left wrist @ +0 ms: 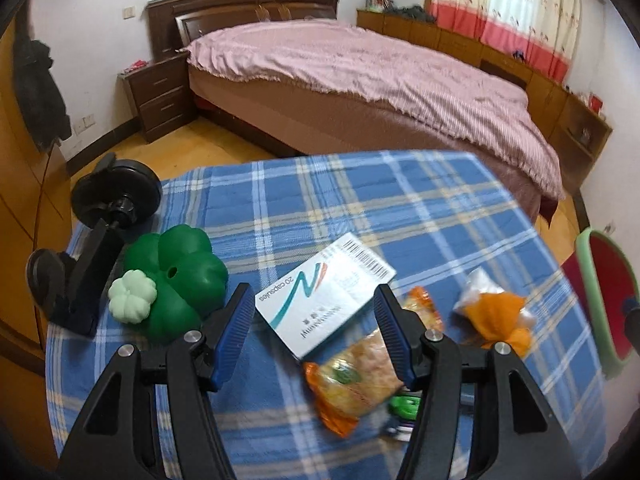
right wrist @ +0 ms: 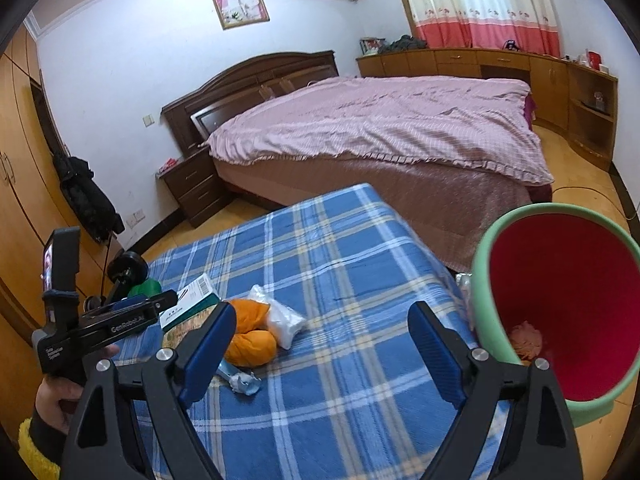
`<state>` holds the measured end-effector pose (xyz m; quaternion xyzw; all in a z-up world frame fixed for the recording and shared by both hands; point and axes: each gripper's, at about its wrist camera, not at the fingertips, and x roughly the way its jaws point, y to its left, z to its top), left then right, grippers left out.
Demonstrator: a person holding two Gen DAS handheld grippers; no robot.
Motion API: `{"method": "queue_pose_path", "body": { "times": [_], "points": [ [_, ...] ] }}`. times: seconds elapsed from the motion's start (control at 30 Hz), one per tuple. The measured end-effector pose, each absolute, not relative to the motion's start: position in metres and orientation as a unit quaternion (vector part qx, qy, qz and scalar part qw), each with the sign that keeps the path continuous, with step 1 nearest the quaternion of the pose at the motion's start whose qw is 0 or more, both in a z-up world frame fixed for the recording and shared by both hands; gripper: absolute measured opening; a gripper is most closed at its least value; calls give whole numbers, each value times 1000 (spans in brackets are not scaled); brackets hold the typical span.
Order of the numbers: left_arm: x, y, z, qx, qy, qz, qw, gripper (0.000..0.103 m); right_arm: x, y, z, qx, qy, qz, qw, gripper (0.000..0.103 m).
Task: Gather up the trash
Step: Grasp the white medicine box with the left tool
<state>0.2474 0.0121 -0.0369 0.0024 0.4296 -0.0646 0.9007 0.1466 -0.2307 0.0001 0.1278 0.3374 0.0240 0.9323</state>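
Note:
My left gripper (left wrist: 316, 320) is open above the blue plaid table (left wrist: 400, 208), its fingers either side of a white capsule box (left wrist: 324, 300). An orange snack wrapper (left wrist: 356, 376) lies just under its right finger. An orange and white crumpled bag (left wrist: 496, 312) lies further right; it also shows in the right wrist view (right wrist: 260, 328). My right gripper (right wrist: 320, 352) is open and empty over the table. A crumpled blue-white wrapper (right wrist: 240, 380) lies by its left finger. A green bin with a red inside (right wrist: 560, 300) stands at the right with something pink at its bottom.
A green clover-shaped toy (left wrist: 180, 280) and a black phone stand (left wrist: 100, 240) sit at the table's left. The left hand-held gripper (right wrist: 100, 320) shows in the right wrist view. A bed (right wrist: 380, 132) with a pink cover stands behind the table.

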Motion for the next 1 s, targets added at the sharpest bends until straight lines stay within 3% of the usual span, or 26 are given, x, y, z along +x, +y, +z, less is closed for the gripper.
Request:
{"method": "queue_pose_path", "body": {
  "times": [1.0],
  "points": [
    [281,1,-67,95,500,-126,851,73,160,-220,-24,141,374,38,916,90]
  ]
}}
